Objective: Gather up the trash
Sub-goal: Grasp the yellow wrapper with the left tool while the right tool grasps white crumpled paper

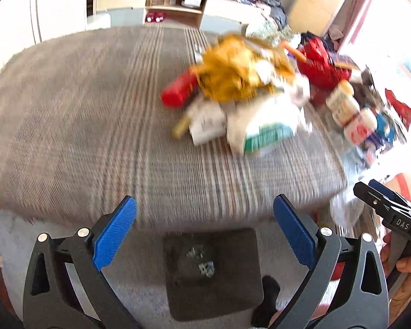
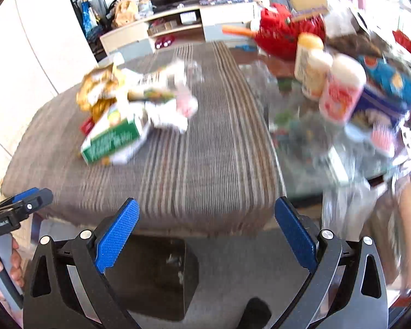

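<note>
Both tongs are released with nothing between the blue pads: the left tongs (image 1: 205, 229) and the right tongs (image 2: 207, 230) hang over the near edge of the counter (image 1: 96, 109), above a dark bin (image 1: 211, 274) on the floor below. A few scraps seem to lie in the bin, though blur makes that uncertain.

The trash pile (image 1: 233, 96) sits on the striped cloth toward the counter's far right part: a crumpled gold wrapper (image 1: 230, 71), a red tube (image 1: 179, 89), white paper and a green-and-white carton (image 1: 265, 135). At the right edge, on what looks like a glass section, stand pale bottles (image 2: 326, 82), a red bag (image 2: 285, 33) and blue packets; whether these count as trash I cannot tell.

Judging from this, a drop into the bin looks just done and the step in hand is going back for more. The next move calls for reaching to the pile, closing on one loose piece, probably the carton nearest the near edge, and carrying it back over the bin.
</note>
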### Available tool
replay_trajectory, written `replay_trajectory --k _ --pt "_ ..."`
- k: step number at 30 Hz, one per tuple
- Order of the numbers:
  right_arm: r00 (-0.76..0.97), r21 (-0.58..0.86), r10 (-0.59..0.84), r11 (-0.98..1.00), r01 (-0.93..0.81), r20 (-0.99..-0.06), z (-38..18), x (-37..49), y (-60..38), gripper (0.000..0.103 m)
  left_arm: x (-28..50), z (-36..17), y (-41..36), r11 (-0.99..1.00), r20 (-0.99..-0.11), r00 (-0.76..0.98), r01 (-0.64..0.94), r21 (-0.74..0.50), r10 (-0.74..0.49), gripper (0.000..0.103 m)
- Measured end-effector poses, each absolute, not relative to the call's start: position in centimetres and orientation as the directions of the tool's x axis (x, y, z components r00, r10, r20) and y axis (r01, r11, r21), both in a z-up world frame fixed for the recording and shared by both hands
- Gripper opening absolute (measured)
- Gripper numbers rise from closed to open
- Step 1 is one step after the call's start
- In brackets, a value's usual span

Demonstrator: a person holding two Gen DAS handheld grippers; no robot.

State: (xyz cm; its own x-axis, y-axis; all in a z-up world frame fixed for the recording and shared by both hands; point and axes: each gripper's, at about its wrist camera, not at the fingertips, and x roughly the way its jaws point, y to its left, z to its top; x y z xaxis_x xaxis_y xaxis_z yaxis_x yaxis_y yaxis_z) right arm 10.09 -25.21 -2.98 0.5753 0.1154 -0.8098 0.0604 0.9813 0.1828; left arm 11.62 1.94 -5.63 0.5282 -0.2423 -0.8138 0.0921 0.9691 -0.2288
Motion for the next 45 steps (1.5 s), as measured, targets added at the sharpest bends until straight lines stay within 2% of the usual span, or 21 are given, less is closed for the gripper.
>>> replay_trajectory --k 5,9,12,13,16,27,32,35,40,41,42,43,45 --pt "0.611 0.172 0.12 0.985 0.027 -0.783 -1.5 13.4 -24.5 0.1 14.9 -1.9 1.9 0.978 -0.792 0.575 0.086 -0.191 -0.205 0.095" --pt "0.633 0.102 0.104 0.994 -0.039 -0.768 -1.6 15.5 -22.9 0.097 17.3 0.4 1.0 0.982 -0.775 0.604 0.093 -0.163 -0.186 0.095" --pt "0.631 0.048 0.081 0.996 -0.07 -0.771 -2.5 16.8 -21.9 0.085 19.4 1.5 -0.1 0.985 -0.786 0.595 0.087 -0.148 -0.17 0.095" --pt "0.621 0.063 0.095 0.995 -0.074 -0.778 -2.9 17.3 -21.8 0.079 20.1 1.6 -0.4 0.985 -0.789 0.591 0.085 -0.148 -0.17 0.095" --pt "0.593 0.127 0.144 0.989 -0.071 -0.793 -4.1 18.4 -22.2 0.07 22.2 1.8 -1.4 0.986 -0.799 0.577 0.084 -0.145 -0.167 0.095" --pt "0.584 0.125 0.162 0.987 -0.103 -0.796 -6.0 20.9 -21.9 0.068 27.1 -1.1 -4.8 0.99 -0.845 0.519 0.112 -0.085 -0.131 0.095" --pt "0.586 0.176 0.209 0.978 -0.113 -0.783 -6.3 21.2 -21.9 0.068 28.2 -2.3 -6.0 0.988 -0.853 0.503 0.131 -0.087 -0.142 0.095" --pt "0.573 0.199 0.239 0.971 -0.133 -0.784 -6.4 21.5 -21.6 0.06 28.7 -3.2 -6.5 0.986 -0.863 0.481 0.137 -0.1 -0.155 0.095" --pt "0.566 0.211 0.257 0.966 -0.147 -0.783 -6.6 21.9 -21.3 0.034 29.1 -4.3 -6.4 0.981 -0.865 0.469 0.145 -0.125 -0.18 0.093" --pt "0.563 0.218 0.265 0.964 -0.15 -0.783 -6.7 21.9 -21.3 0.03 29.1 -4.5 -6.3 0.981 -0.864 0.468 0.146 -0.131 -0.185 0.089" --pt "0.557 0.224 0.271 0.962 -0.153 -0.785 -6.7 21.9 -21.3 0.021 29.0 -4.5 -6.1 0.98 -0.861 0.471 0.146 -0.137 -0.19 0.086" --pt "0.552 0.227 0.276 0.961 -0.157 -0.787 -6.8 21.8 -21.3 0.018 29.0 -4.4 -6.0 0.979 -0.861 0.471 0.145 -0.141 -0.194 0.08" --pt "0.549 0.218 0.274 0.962 -0.166 -0.79 -6.8 21.5 -21.2 0.012 28.8 -4.2 -5.6 0.977 -0.857 0.473 0.147 -0.153 -0.206 0.077"
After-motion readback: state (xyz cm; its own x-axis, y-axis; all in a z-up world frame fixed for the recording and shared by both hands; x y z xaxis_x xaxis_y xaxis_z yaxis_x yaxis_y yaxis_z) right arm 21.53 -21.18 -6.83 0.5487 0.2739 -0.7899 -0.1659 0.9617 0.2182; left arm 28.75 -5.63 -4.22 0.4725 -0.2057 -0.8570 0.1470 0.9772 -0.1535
